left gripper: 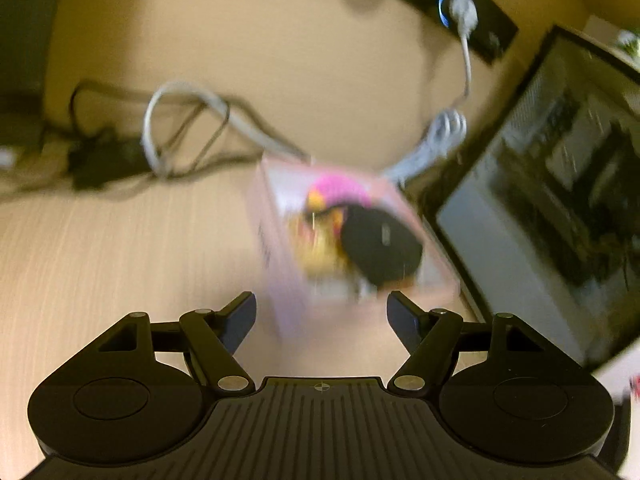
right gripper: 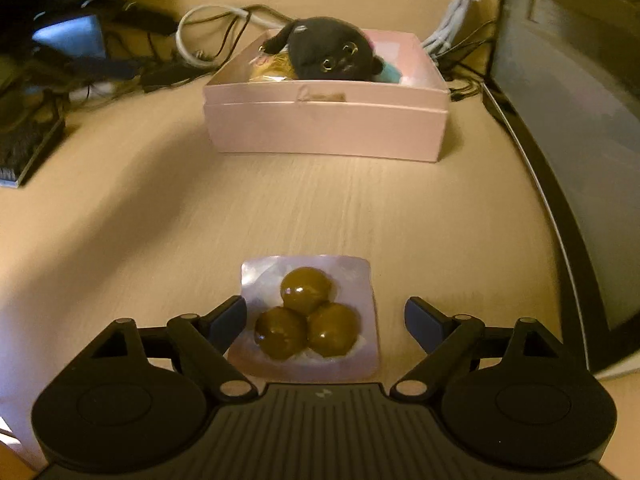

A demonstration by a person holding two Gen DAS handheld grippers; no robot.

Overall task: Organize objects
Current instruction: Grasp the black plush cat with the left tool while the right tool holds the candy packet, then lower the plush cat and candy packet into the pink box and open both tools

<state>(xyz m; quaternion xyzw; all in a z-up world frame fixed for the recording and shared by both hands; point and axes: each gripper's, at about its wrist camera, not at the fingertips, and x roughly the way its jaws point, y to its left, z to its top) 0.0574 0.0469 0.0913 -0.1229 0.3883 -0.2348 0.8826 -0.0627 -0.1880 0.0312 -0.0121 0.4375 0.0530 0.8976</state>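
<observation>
- Through the left wrist view, badly smeared by motion, I see my left gripper (left gripper: 321,312) with its jaws spread wide and nothing between them.
- Just ahead of those jaws a pink box (left gripper: 280,264) sits on the wooden tabletop (left gripper: 120,256), seen from above at an angle.
- Inside the box I make out a black plush toy (left gripper: 380,248), something bright pink (left gripper: 340,188) and some yellow items (left gripper: 320,252); the blur keeps me from naming them.
- Beyond the box, toward the far edge of the tabletop, a white cable (left gripper: 180,120) loops among dark cords, and a white plug (left gripper: 463,12) sits in a black strip on the wall.
- Along the right edge a dark framed panel (left gripper: 560,200) stands.
- Over on the right wrist view, my right gripper (right gripper: 325,320) is also spread open, gripping nothing.
- Between its fingers, resting on the tabletop (right gripper: 140,220), lies a small pearly square dish (right gripper: 368,276) carrying three glossy brown balls (right gripper: 307,316) bunched together and touching; the left finger sits just beside the dish's left edge.
- Well apart, toward the far edge, the pink box (right gripper: 326,128) stands with the black plush toy (right gripper: 328,50) poking above its rim and a teal scrap (right gripper: 390,72) beside the toy.
- Tangled cables (right gripper: 208,40) lie behind the box, and a dark keyboard-like object (right gripper: 24,148) sits at the left edge.
</observation>
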